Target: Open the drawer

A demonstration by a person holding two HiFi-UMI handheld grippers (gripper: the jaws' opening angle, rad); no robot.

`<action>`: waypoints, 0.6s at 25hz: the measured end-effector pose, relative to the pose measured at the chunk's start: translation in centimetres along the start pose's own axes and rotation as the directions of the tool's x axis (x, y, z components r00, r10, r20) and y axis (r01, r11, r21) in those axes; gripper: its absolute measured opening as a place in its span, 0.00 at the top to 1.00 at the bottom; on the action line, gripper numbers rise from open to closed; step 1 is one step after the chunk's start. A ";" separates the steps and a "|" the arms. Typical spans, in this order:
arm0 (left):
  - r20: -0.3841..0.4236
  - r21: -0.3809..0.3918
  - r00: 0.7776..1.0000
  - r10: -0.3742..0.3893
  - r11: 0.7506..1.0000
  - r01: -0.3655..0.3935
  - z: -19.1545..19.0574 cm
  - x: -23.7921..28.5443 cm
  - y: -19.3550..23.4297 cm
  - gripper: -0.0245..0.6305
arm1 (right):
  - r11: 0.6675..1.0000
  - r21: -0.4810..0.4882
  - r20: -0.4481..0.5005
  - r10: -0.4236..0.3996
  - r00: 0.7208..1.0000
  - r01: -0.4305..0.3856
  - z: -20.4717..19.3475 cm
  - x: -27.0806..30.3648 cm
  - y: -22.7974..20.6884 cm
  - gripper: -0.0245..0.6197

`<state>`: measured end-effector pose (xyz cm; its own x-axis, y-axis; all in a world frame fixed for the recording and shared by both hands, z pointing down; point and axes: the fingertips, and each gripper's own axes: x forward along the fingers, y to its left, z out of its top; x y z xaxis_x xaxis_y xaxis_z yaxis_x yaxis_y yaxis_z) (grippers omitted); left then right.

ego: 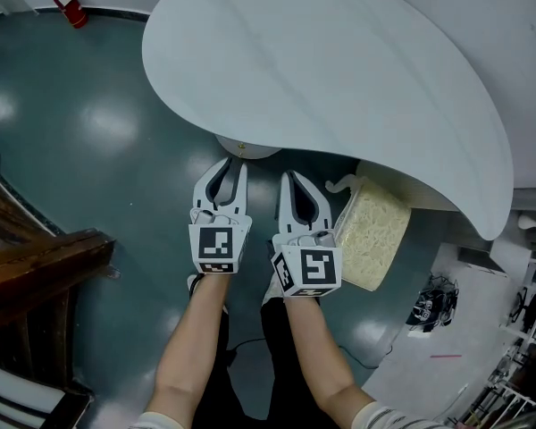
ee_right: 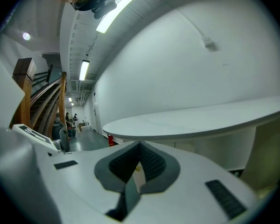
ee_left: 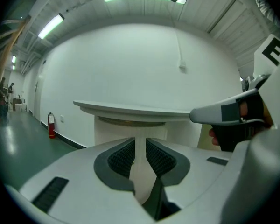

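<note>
Two grippers side by side in the head view, one in each hand, both low over the teal floor (ego: 116,132) and aimed toward the underside of a white curved counter (ego: 339,70). Left gripper (ego: 236,164): fingers apart by a narrow slit, nothing between the ribbed pads (ee_left: 122,157), only the counter's white rounded base (ee_left: 130,130) showing through the gap. Right gripper (ego: 288,176): fingers together at the tips, clamped on nothing, a thin wedge of gap open behind the tips. Drawer (ego: 253,152) set in that base, tucked just under the counter's near edge, its seams too faint to trace; marked by a small brass knob (ego: 242,147) just ahead of the left gripper's fingertips and apart from them. In the right gripper view, a gold speck (ee_right: 139,168) visible through the wedge between the pads, beyond them. Cream upholstered seat (ego: 372,233) just beside the right gripper, partly under the counter. Dark wooden stair rail (ego: 36,271) at far left, red fire extinguisher (ego: 69,4) by the far wall. Bare forearms (ego: 192,347) reaching in from the bottom edge, marker cubes (ego: 218,244) on top of both grippers facing the camera.
</note>
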<state>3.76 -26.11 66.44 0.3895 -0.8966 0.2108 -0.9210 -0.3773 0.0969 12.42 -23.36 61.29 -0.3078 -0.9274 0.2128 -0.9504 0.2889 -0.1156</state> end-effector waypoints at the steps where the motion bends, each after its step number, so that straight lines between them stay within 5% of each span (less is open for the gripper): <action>1: -0.002 -0.003 1.000 -0.003 1.000 0.003 -0.4 0.4 0.0 0.87 | 1.000 -0.002 -0.001 0.003 1.000 -0.003 -0.2 0.1 0.0 0.94; 15: -0.019 0.011 1.000 0.021 1.000 -0.021 -5.2 4.3 1.0 0.74 | 1.000 -0.026 0.026 0.016 1.000 -0.016 -2.7 1.4 -0.3 0.94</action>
<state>4.57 -29.15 72.47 0.3703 -0.8997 0.2313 -0.9289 -0.3612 0.0818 12.15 -24.06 64.27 -0.3220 -0.9284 0.1855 -0.9463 0.3095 -0.0938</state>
